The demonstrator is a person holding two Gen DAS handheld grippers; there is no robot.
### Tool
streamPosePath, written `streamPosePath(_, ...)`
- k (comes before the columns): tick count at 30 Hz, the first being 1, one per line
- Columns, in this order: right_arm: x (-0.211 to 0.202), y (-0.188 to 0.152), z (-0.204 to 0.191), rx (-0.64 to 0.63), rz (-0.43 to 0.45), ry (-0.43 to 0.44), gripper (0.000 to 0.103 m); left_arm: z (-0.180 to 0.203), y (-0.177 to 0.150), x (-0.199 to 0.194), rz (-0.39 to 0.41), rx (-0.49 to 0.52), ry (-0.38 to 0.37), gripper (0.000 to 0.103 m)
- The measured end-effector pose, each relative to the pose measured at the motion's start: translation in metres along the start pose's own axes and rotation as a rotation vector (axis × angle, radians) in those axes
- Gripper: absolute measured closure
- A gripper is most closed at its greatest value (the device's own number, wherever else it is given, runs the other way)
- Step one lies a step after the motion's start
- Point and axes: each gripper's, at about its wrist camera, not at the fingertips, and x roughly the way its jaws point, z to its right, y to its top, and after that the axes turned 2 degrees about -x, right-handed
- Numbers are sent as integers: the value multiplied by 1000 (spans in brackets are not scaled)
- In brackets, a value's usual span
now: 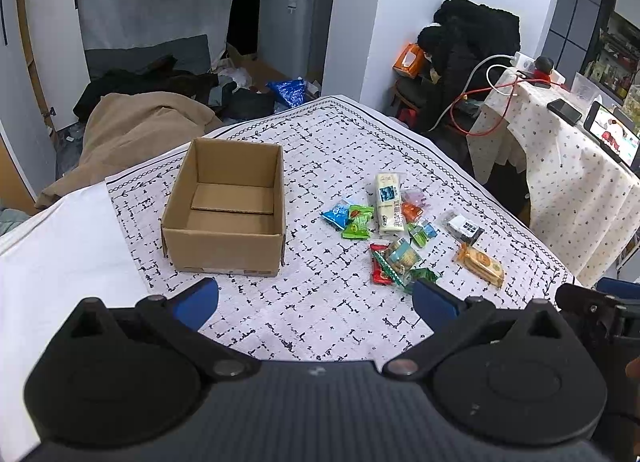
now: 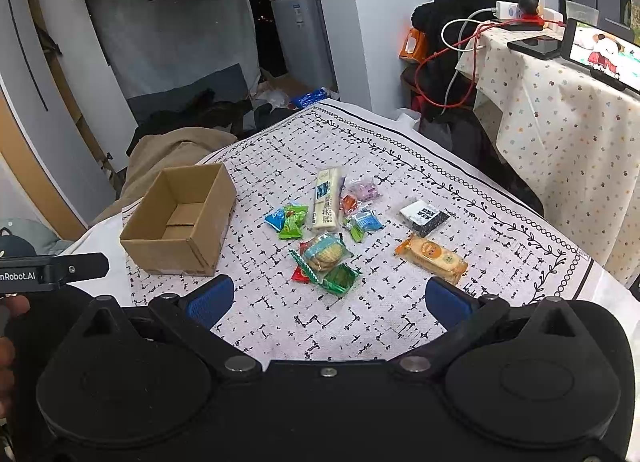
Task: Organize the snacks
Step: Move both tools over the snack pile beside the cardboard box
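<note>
Presently both grippers hover above the near edge of the tabletop (image 1: 320, 150), which is covered by a white cloth with a black dashed pattern. The left gripper (image 1: 316, 304) has its blue-padded fingers spread wide with nothing between them, and the right gripper (image 2: 328, 298) is likewise spread and empty. An open cardboard box (image 1: 226, 206) stands at about 11 o'clock from the left gripper, upright, with nothing in it. The snacks lie loose on the cloth at about 1 o'clock in the left wrist view, well apart from the box. A long cream packet (image 1: 389, 202) lies at the far side of the cluster, with a blue packet (image 1: 336, 215) and two green packets (image 1: 358, 222) just beside it at 9 o'clock. A round biscuit packet (image 2: 323, 253) rests over a red wrapper (image 1: 380, 266) nearer the grippers. An orange biscuit packet (image 2: 434, 258) and a black-and-white packet (image 2: 425, 217) lie off at 3 o'clock of the cluster.
</note>
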Motion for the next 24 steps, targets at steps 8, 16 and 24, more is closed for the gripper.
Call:
streamPosePath(8,-6,0,-4,-9,11,-4,0,0,-1,-4,5,0,-6,0)
streamPosePath(16,-12,1,-11,-27,22,3,0,-2,0,-12,19,-1,-9,0)
streamPosePath(24,-18,2,-13,-34,29,5,0,-3,0,-19,28,6,-11,0)
